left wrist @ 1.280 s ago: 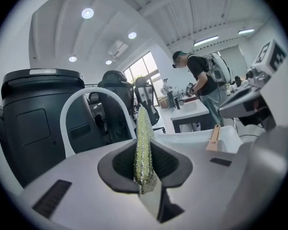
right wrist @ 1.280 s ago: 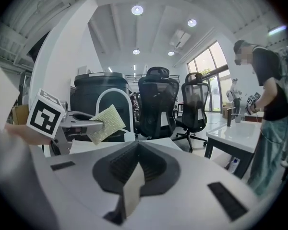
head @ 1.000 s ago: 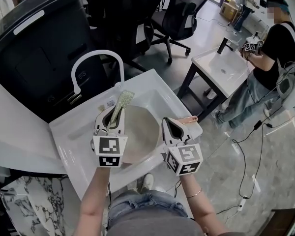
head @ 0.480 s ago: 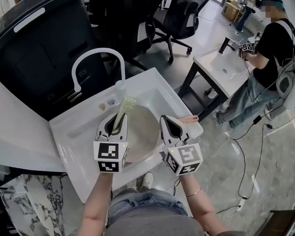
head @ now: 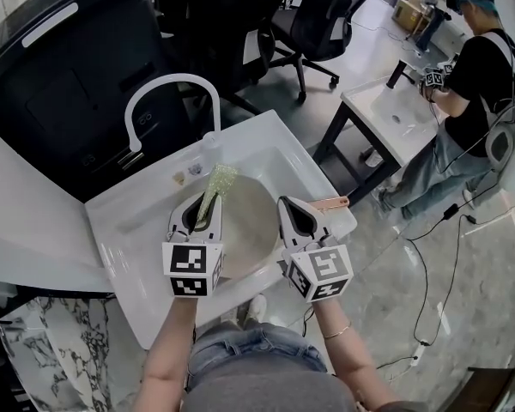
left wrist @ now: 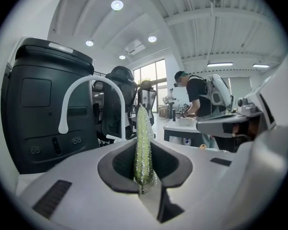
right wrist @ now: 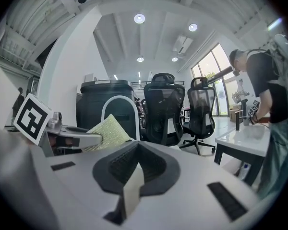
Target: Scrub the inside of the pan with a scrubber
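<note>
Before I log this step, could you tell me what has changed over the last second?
The left gripper drew slightly back toward the person, carrying the scrubber. It stays shut on the scrubber; the right gripper stays shut and empty, the pan unmoved.

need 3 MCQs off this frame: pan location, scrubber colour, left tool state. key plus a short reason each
1. Where is the pan?
A) in the white sink
B) on the floor
C) on an office chair

2. What colour is the scrubber?
A) blue
B) yellow-green
C) red

3. What state is the left tool in?
A) open and empty
B) shut on the scrubber
C) lying loose in the sink

Key:
1 A: the head view shows the pan lying in the sink's basin.
2 B: it reads yellow-green in both the head view and the left gripper view.
3 B: the left gripper view shows the jaws closed on the scrubber, which stands up between them.
</note>
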Motion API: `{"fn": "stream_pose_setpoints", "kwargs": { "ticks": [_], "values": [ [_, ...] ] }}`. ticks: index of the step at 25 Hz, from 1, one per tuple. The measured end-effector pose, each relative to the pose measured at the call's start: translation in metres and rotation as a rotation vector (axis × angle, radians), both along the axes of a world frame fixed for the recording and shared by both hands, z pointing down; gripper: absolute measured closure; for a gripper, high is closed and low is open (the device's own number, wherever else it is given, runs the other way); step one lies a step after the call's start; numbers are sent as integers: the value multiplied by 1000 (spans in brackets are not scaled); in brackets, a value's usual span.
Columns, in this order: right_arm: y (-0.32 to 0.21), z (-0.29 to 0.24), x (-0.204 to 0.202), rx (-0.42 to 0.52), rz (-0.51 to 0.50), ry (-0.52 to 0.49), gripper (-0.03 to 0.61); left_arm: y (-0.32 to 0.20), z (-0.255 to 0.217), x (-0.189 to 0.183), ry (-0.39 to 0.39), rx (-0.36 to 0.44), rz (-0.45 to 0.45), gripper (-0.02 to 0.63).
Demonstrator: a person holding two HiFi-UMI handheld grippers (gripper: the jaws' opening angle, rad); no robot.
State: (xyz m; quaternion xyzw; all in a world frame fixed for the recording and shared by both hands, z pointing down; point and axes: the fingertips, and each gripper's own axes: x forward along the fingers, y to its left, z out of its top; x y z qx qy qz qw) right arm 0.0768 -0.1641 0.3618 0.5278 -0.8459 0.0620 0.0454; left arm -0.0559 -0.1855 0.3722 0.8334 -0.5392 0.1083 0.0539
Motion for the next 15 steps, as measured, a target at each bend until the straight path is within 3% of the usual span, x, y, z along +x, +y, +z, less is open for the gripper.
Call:
{"fn": "stream_pose_setpoints", "kwargs": {
  "ticks": [15],
  "values": [
    [-7,6,-6,-14,-29,5,571,0,11,-5,12,-22,-27,548]
  ]
}}
